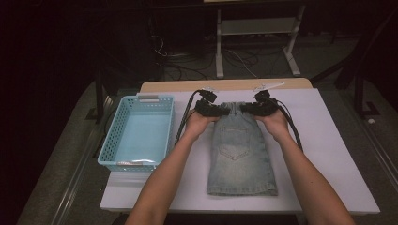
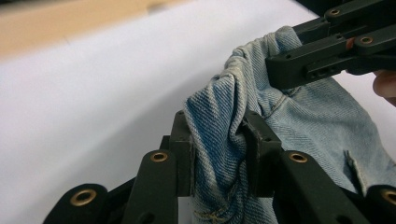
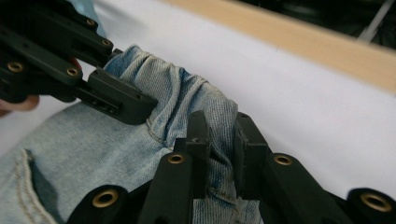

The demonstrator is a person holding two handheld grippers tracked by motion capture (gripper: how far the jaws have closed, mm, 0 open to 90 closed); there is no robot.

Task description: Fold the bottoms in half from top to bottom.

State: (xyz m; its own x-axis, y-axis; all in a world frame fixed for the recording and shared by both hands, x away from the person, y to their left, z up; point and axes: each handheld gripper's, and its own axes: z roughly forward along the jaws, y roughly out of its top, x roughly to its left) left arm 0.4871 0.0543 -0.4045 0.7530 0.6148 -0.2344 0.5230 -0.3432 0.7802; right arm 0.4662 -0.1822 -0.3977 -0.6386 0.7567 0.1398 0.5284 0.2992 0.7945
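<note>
White sheeting covers the table (image 1: 328,154) under me, with a strip of bare wood along its far edge and a dark room full of cables and a pale stand beyond that.

Both my pairs of jaws are pinched shut on the waistband of a pale denim skirt (image 1: 241,154). The left gripper (image 2: 218,156) has a bunched fold of the band squeezed between its pads, the cloth standing up in ridges above them; the right gripper (image 3: 219,156) holds the band the same way at the opposite corner. From each of my jaw cameras I see the other gripper clamped on the band just beyond my own tips, so the two grips sit close together across a narrow waist. The rest of the skirt runs back from the jaws toward my forearms, lying flat with a back pocket facing up and the hem near the table's near edge.

I judge that I hold the two waist corners this way so that the garment can be lifted evenly and hang straight, rather than dragged by one side, perhaps for a fold.

Off to the outside of my left gripper, well apart from it, stands a light blue basket (image 1: 109,140) with perforated walls, a likely place for the skirt to go.

No brand tag or readable writing shows on the denim, the basket or the grippers.
</note>
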